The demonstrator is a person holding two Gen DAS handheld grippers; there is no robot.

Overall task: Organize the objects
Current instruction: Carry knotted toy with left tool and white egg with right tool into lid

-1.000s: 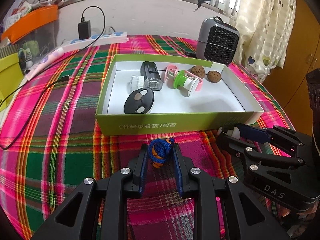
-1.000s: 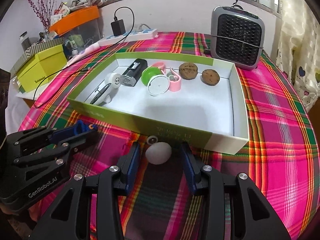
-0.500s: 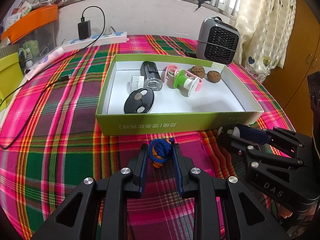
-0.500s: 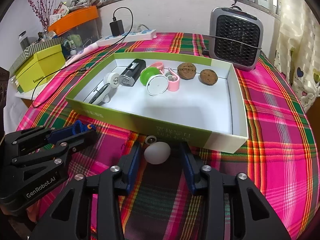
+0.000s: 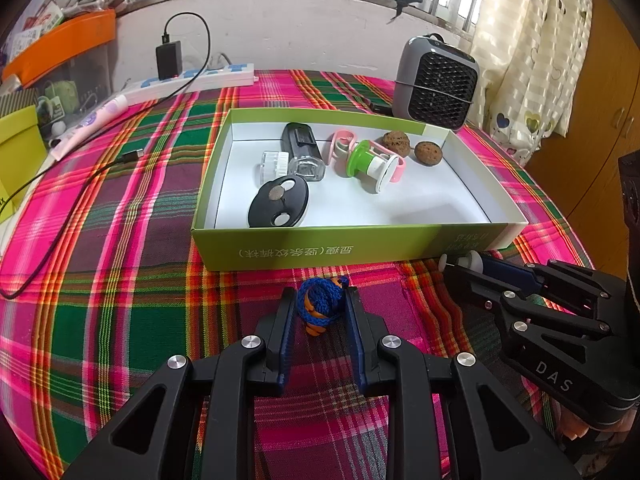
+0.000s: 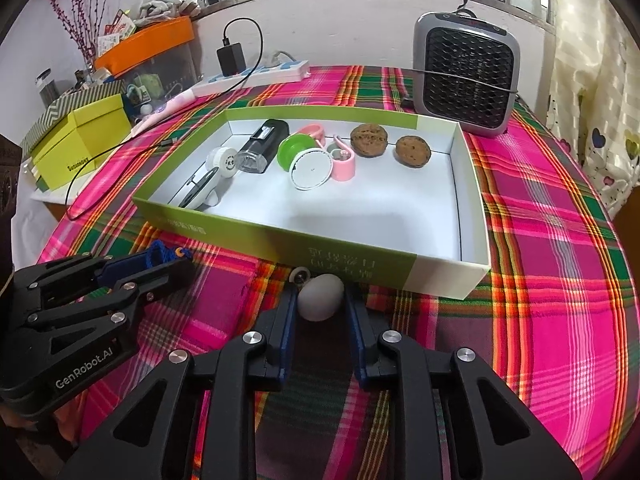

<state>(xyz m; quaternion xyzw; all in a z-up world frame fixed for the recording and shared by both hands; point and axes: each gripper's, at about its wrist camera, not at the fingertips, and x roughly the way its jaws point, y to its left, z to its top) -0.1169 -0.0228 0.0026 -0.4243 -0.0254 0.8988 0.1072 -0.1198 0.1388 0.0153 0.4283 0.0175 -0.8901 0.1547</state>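
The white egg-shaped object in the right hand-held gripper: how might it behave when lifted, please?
The white egg-shaped object looks smooth and rounded, so it may slip between the right hand-held gripper pads. If released on the tablecloth, it would probably roll. Whether it is fragile cannot be told.

The left hand-held gripper (image 5: 320, 312) squeezes a blue and orange cord bundle (image 5: 320, 308) just in front of the green box (image 5: 340, 246) on the checked tabletop (image 5: 120, 280). Inside the box lie a black case (image 5: 279, 201), a green and white roller (image 5: 370, 160) and two brown lumps (image 5: 412, 148). The right hand-held gripper (image 5: 460, 266) pinches something white beside the box.
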